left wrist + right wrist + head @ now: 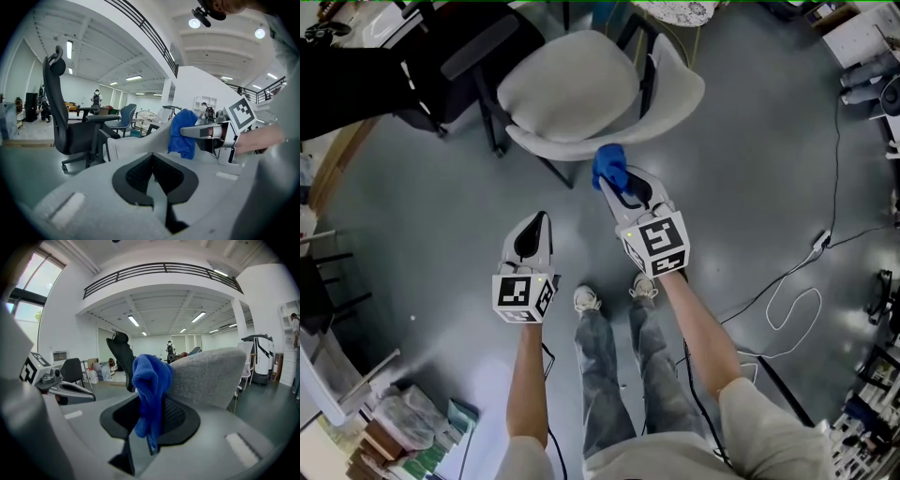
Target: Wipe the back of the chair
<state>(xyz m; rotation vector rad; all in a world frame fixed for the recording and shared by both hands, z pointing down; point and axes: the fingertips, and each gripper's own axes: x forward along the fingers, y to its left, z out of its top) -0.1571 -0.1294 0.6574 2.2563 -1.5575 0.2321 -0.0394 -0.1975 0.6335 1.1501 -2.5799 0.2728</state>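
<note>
A light grey upholstered chair stands in front of me, its curved back toward my right side. My right gripper is shut on a blue cloth, which sits at the lower edge of the chair's back. In the right gripper view the blue cloth hangs bunched between the jaws of the right gripper, touching the fuzzy grey back. My left gripper hovers lower left of the chair, shut with nothing in it, apart from the chair. The left gripper view shows the cloth against the chair's back.
A black office chair stands at the upper left, close to the grey one. Cables and a power strip lie on the grey floor to the right. Boxes and bags crowd the lower left. My shoes are just behind the grippers.
</note>
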